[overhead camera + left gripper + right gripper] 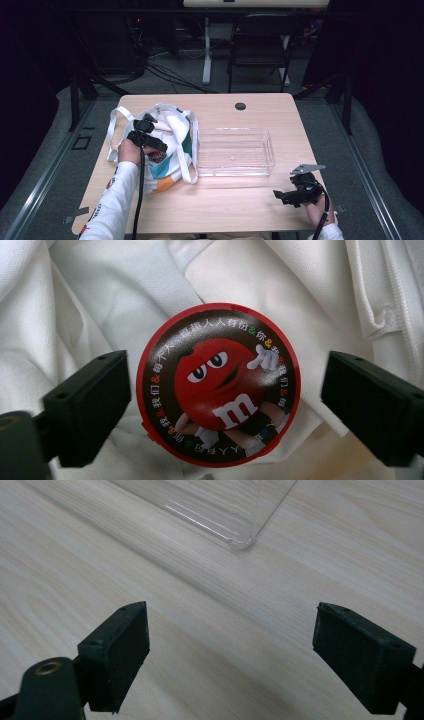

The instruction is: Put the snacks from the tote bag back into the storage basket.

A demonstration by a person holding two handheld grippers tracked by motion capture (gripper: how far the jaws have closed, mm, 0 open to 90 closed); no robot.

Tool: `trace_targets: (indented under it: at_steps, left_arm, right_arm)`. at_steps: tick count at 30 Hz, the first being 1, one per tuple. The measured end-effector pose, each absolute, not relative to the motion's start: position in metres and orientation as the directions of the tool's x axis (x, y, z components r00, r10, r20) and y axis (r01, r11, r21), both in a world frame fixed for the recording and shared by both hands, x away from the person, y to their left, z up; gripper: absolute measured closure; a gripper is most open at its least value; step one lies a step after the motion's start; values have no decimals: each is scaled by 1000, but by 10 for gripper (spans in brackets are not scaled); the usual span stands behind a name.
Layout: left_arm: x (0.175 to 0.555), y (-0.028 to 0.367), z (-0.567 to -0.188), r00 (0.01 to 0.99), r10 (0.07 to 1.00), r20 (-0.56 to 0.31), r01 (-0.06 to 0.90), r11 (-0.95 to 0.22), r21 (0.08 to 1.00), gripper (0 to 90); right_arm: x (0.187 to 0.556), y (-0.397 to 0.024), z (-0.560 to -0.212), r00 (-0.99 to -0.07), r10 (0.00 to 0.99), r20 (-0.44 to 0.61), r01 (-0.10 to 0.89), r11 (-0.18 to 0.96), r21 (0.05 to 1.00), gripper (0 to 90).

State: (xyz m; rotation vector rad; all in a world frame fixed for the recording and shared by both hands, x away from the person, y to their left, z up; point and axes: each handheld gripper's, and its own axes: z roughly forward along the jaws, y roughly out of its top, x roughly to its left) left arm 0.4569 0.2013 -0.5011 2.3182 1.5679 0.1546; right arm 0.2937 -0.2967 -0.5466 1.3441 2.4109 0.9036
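A round candy tin (pixel 218 385) lies inside the white cloth bag (pixel 165 142) on the surface (pixel 240 200). The left gripper (pixel 225 405) has its fingers parted around the tin, not pressing. It looks rigid, light and smooth-rimmed, so grip across its sides. The right gripper (pixel 247 655) is spread, empty.

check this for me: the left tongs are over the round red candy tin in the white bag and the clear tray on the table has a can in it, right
Not quite. The high view shows the clear tray empty, no can in it. The rest holds: the left tongs straddle the round red candy tin, which lies in the white bag, as the left gripper view shows.
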Motion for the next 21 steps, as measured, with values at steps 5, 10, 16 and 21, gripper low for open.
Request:
trace_targets:
  at_steps: [5, 10, 16, 21]
  left_arm:
    - [456, 200, -504, 386, 919, -80, 879, -340, 333, 180]
    - [455, 202, -506, 379, 923, -62, 881, -340, 330, 247]
    - [456, 202, -506, 382, 922, -64, 881, -342, 326, 253]
    - [456, 201, -503, 397, 917, -44, 875, -364, 321, 256]
  right_arm:
    - [293, -296, -546, -548, 832, 89, 684, 384, 620, 148]
    - [292, -297, -546, -547, 832, 93, 687, 382, 618, 148]
    - [293, -297, -547, -544, 834, 94, 689, 379, 618, 148]
    - [292, -297, -548, -548, 831, 90, 687, 387, 615, 148]
